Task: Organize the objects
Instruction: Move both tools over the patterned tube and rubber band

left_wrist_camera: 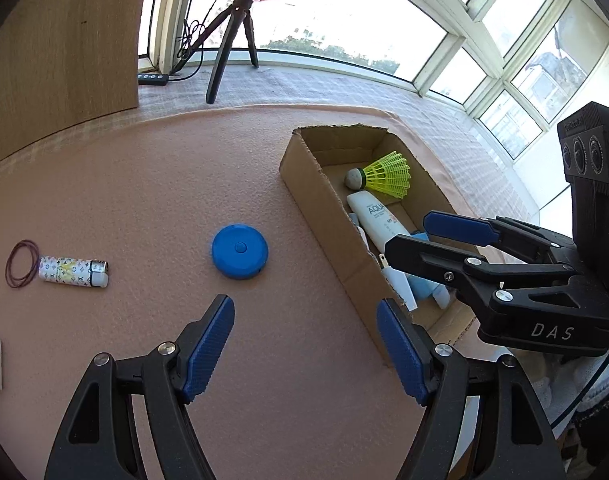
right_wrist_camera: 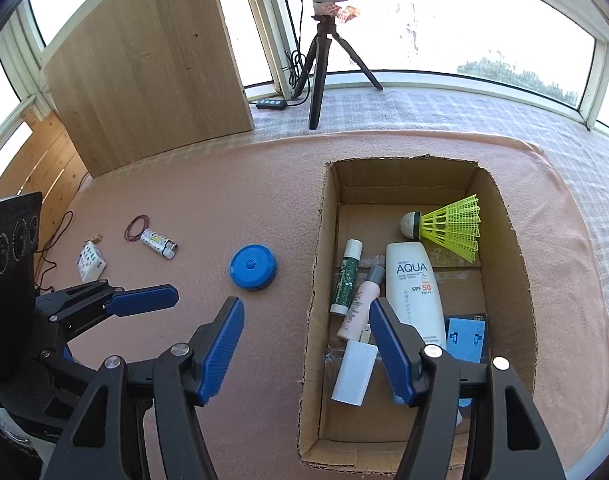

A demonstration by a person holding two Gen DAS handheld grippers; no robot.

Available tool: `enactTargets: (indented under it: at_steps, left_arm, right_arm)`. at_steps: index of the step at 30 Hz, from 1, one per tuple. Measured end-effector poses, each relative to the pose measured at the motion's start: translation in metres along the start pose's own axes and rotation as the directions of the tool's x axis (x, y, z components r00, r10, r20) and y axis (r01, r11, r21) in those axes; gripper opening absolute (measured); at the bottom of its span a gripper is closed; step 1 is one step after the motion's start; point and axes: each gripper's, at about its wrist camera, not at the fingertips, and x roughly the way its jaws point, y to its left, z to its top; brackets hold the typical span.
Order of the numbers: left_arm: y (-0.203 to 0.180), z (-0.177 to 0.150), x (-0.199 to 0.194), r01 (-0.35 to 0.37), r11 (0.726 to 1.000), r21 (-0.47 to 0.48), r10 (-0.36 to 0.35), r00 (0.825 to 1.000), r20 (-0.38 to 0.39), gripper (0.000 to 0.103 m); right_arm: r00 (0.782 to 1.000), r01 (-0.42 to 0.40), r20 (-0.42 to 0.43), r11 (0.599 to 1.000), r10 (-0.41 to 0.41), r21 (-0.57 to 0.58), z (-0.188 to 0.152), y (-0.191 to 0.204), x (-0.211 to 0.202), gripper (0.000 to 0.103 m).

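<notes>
Blue plastic tape measure (left_wrist_camera: 240, 251), centre frame on desk (left_wrist_camera: 144, 200): probably light, rigid, slick. Best gripped across rim. Left tongs (left_wrist_camera: 305, 346) and right tongs (right_wrist_camera: 306, 346) gaped, empty.

Two black hand-held grippers with blue finger pads

The left gripper (left_wrist_camera: 304, 344) and the right gripper (right_wrist_camera: 306, 346) share one build: black plastic linkage arms with triangular cut-outs, silver round pivot screws at the joints, and ribbed blue pads (left_wrist_camera: 208, 350) lining the fingers. The right gripper's body carries white letters "DAS" and a black camera block with three round lenses above it; a thin dark cable runs beneath.
</notes>
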Motion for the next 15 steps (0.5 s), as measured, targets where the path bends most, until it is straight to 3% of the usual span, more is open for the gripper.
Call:
enactTargets:
  at_steps: [8, 15]
  left_arm:
    - [0.057, -0.004, -0.025, -0.086, 0.992, -0.090, 0.089, 0.996, 0.024, 0.077]
    - [0.116, -0.010, -0.048, -0.155, 0.968, -0.196, 0.166, 0.985, 0.041, 0.077]
  right_arm:
    - [0.998, -0.054, -0.025, 0.998, 0.053, -0.031, 0.006, 0.033, 0.023, 0.061]
    - [0.993, -0.107, -0.056, 0.993, 0.104, -0.057, 0.010, 0.061, 0.042, 0.061]
